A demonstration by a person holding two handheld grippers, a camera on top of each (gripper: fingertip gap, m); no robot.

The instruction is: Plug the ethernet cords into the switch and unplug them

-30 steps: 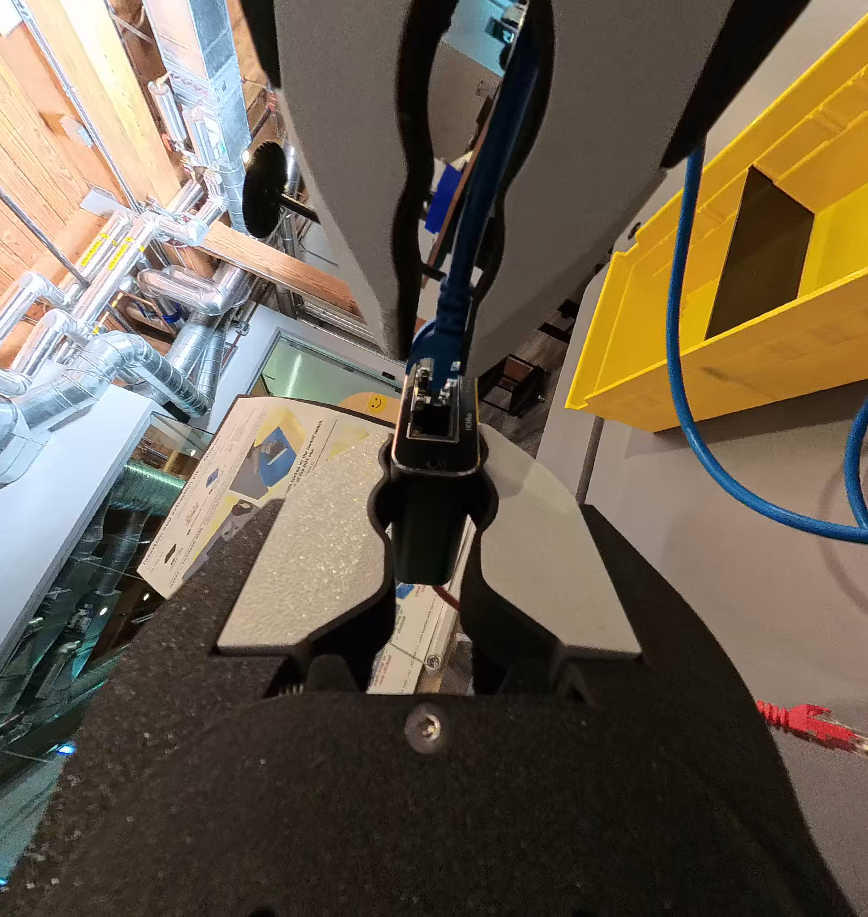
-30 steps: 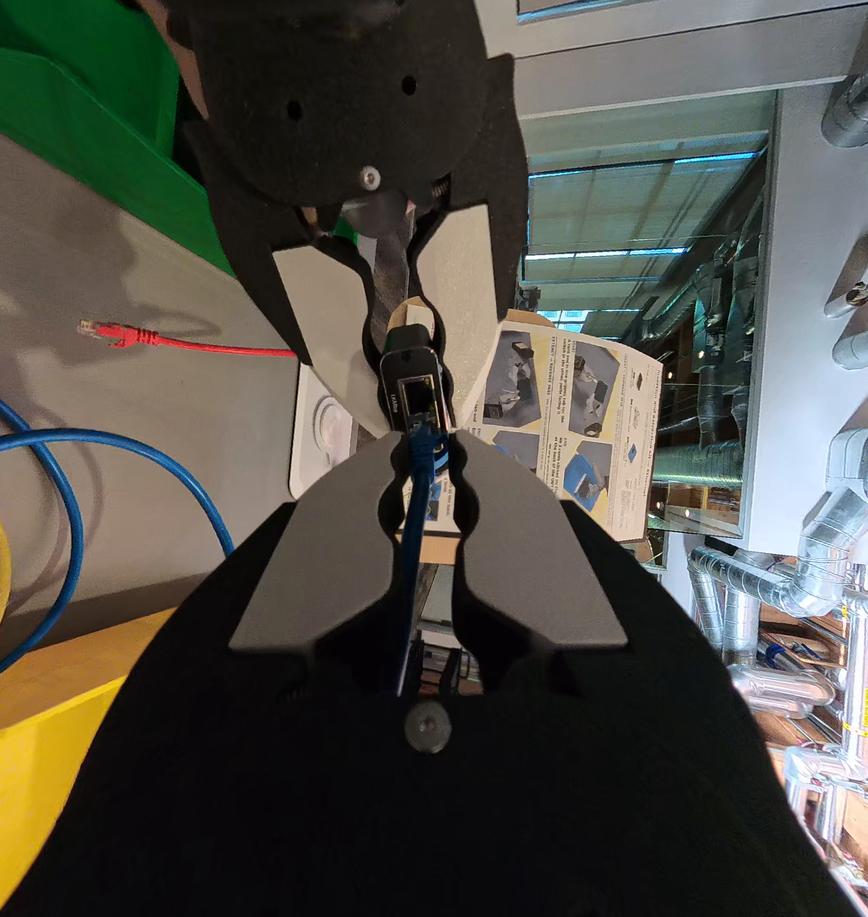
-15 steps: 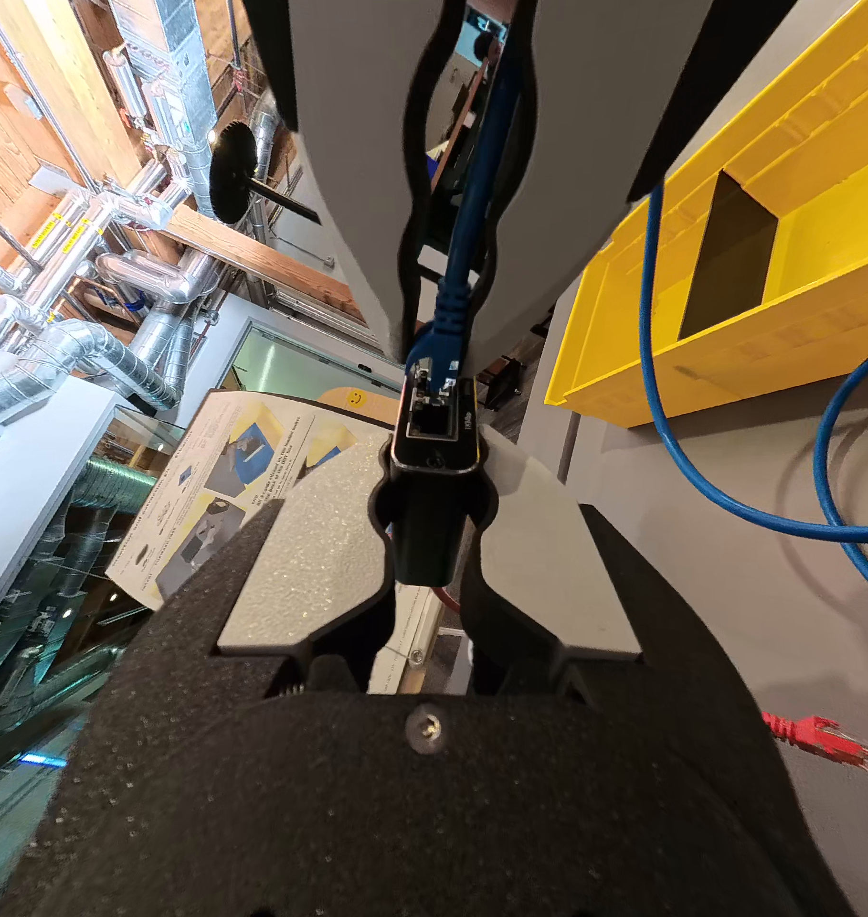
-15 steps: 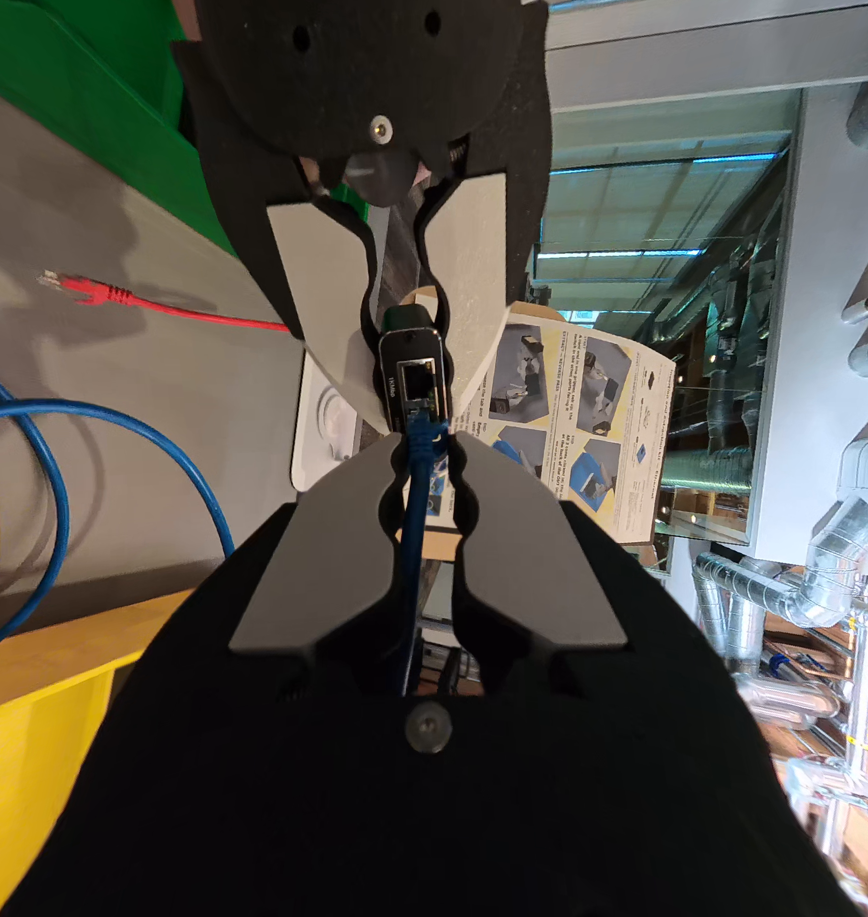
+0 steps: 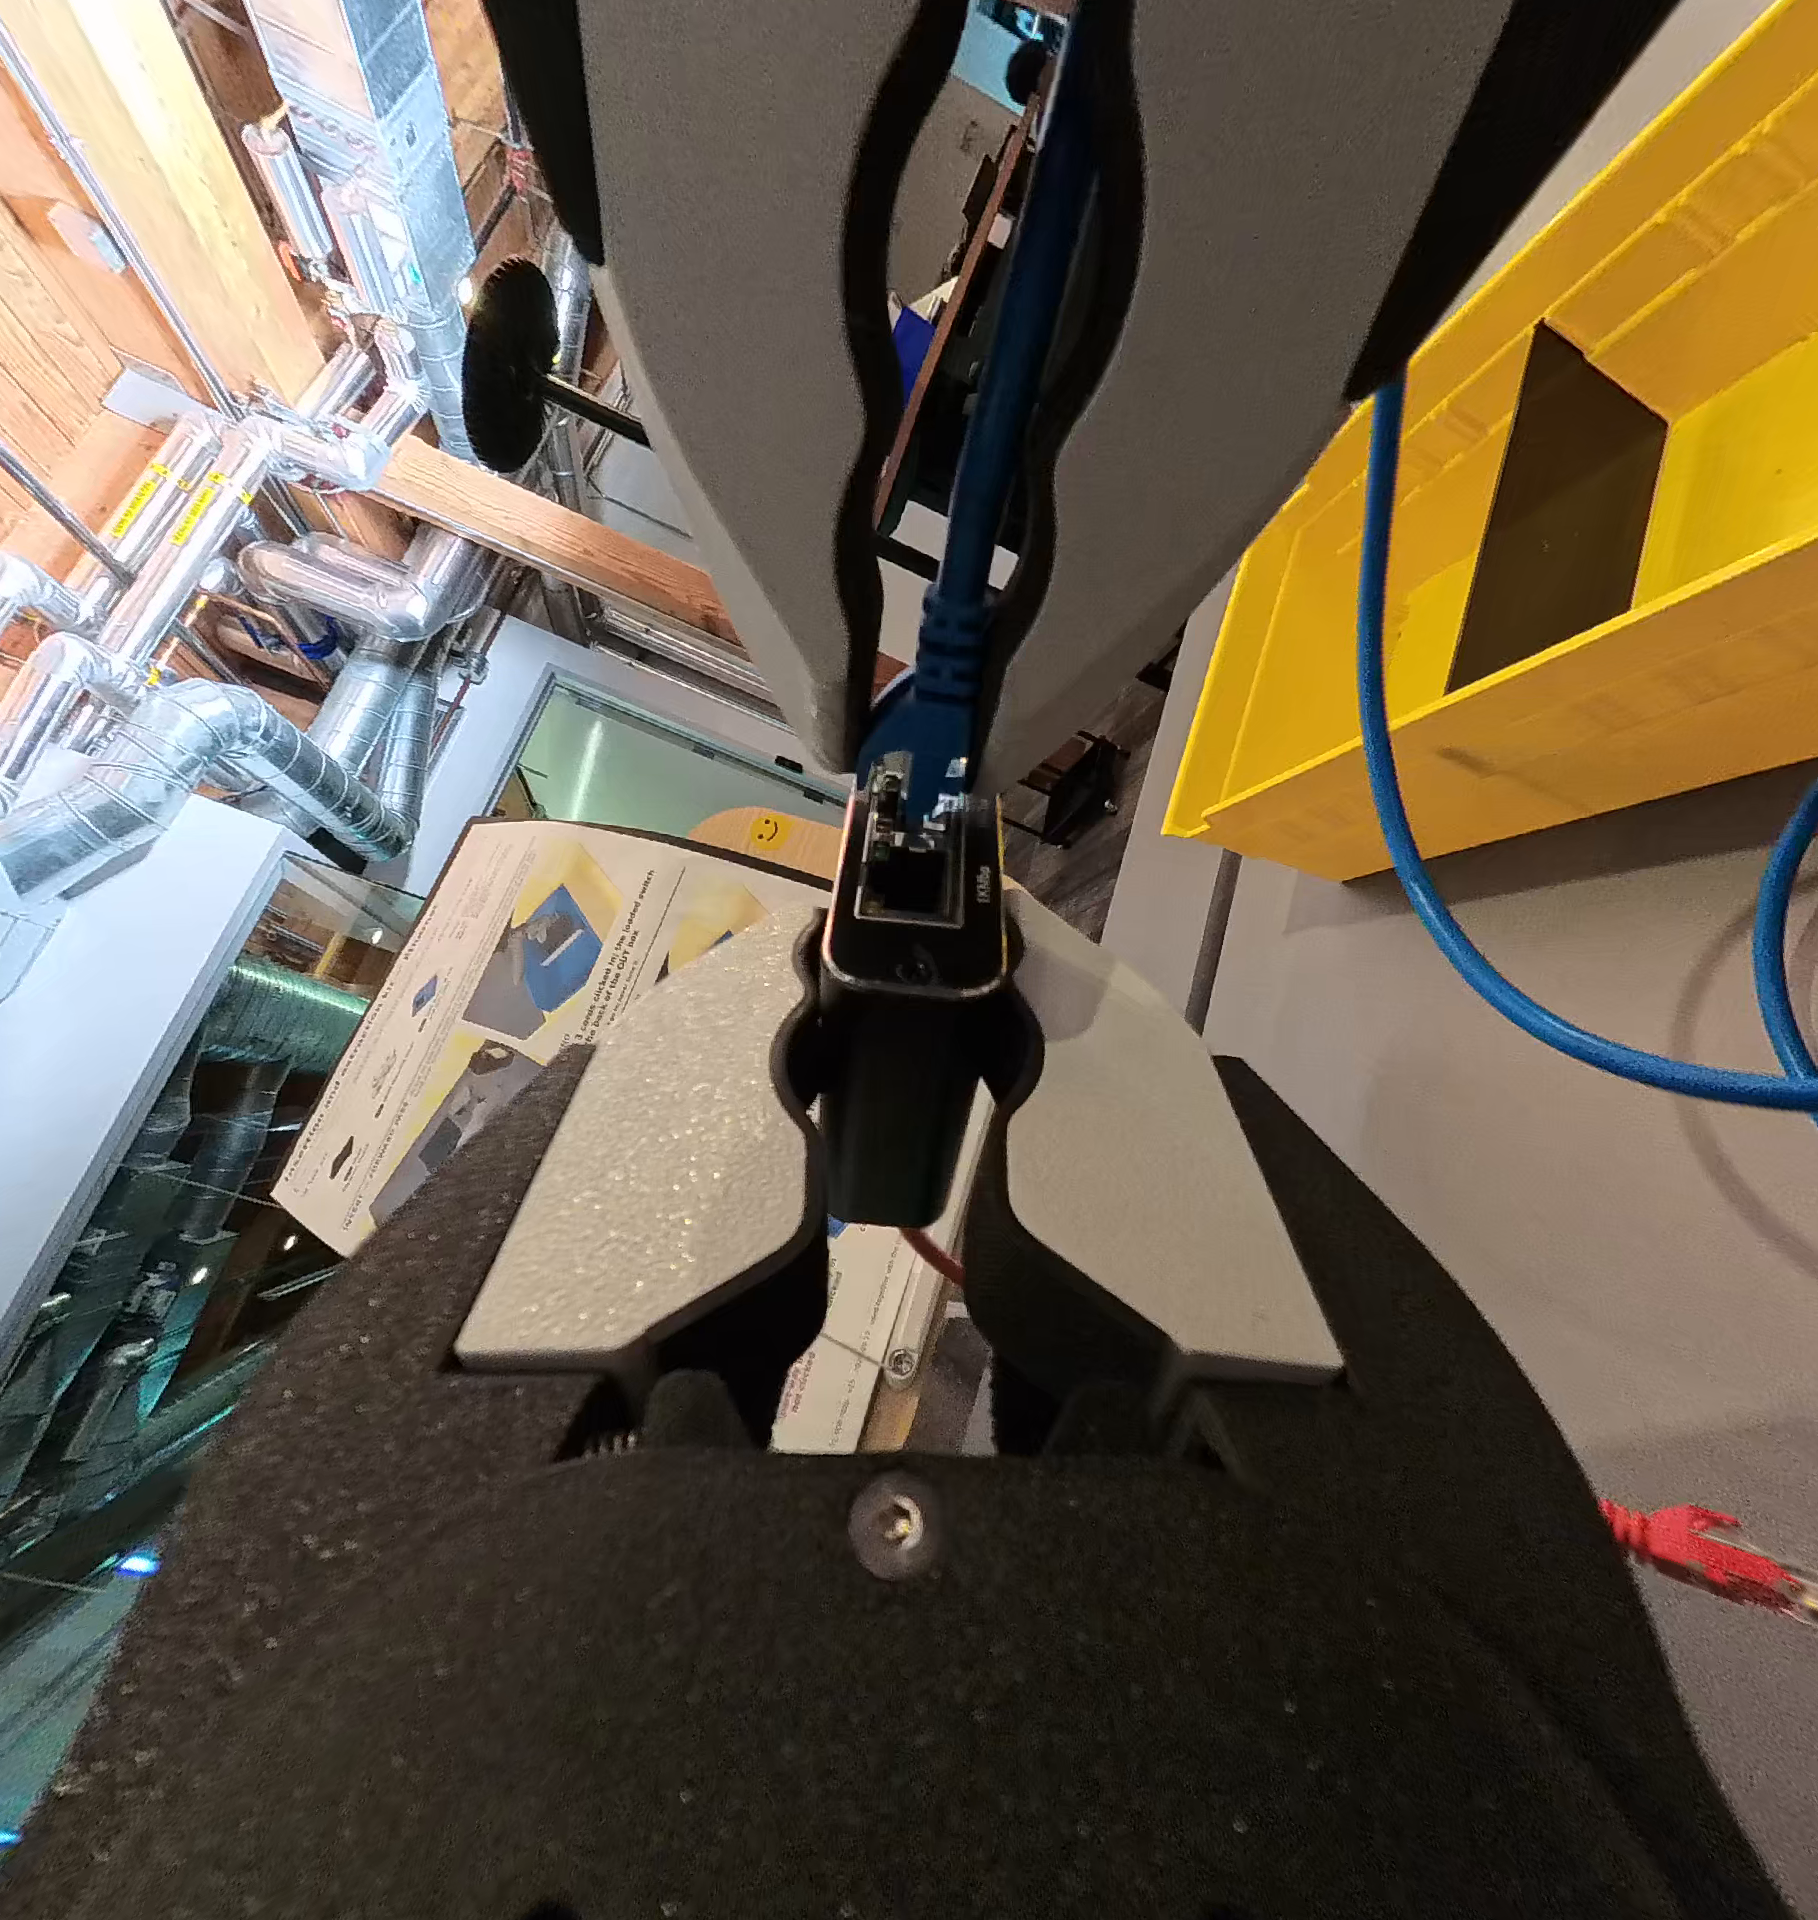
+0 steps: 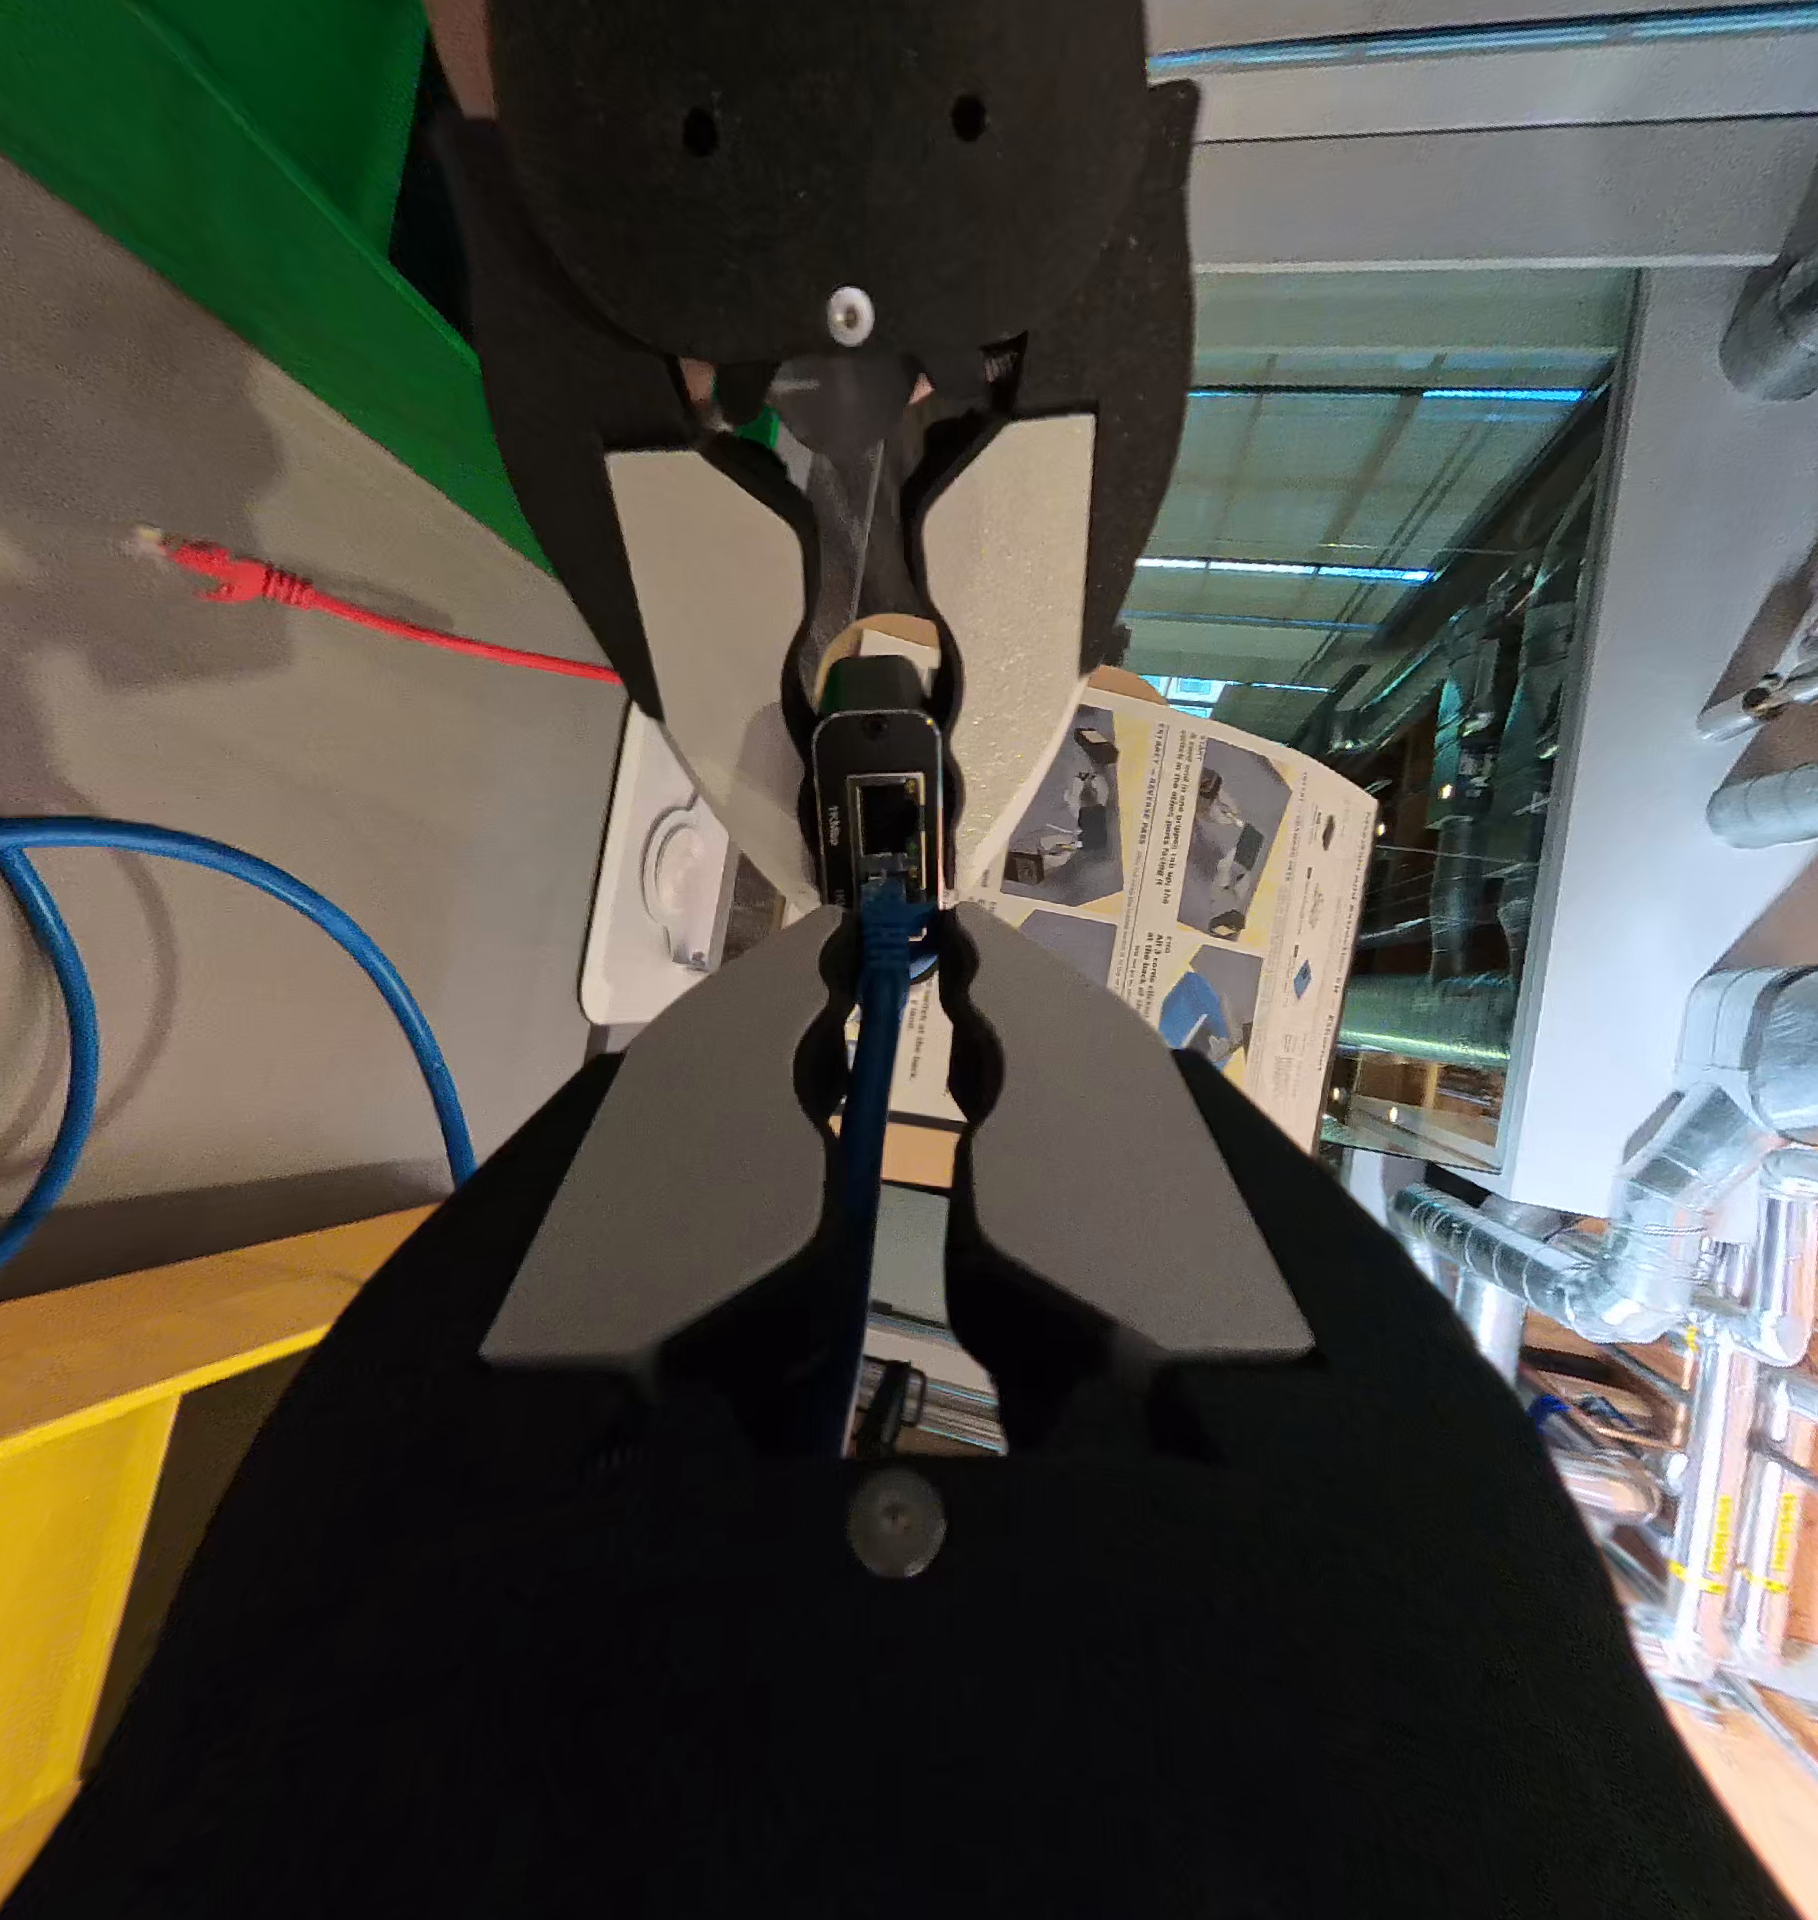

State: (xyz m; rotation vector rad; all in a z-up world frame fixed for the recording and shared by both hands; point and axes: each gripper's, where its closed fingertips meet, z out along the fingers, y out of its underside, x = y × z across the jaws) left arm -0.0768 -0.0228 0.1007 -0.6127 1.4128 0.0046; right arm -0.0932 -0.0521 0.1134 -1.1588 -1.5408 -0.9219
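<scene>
left gripper (image 5: 910, 997) still pinches the black switch (image 5: 910, 935); right gripper (image 6: 889, 914) keeps pinching the blue ethernet plug (image 6: 889, 914) at its port, insertion unfinished.

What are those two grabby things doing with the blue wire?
The left gripper is clamped on a small black switch, lifted above the grey table. The right gripper pinches a blue cord just behind its plug, whose tip sits at one of the switch's ports; the port beside it is empty. A red cord lies loose on the table.
</scene>
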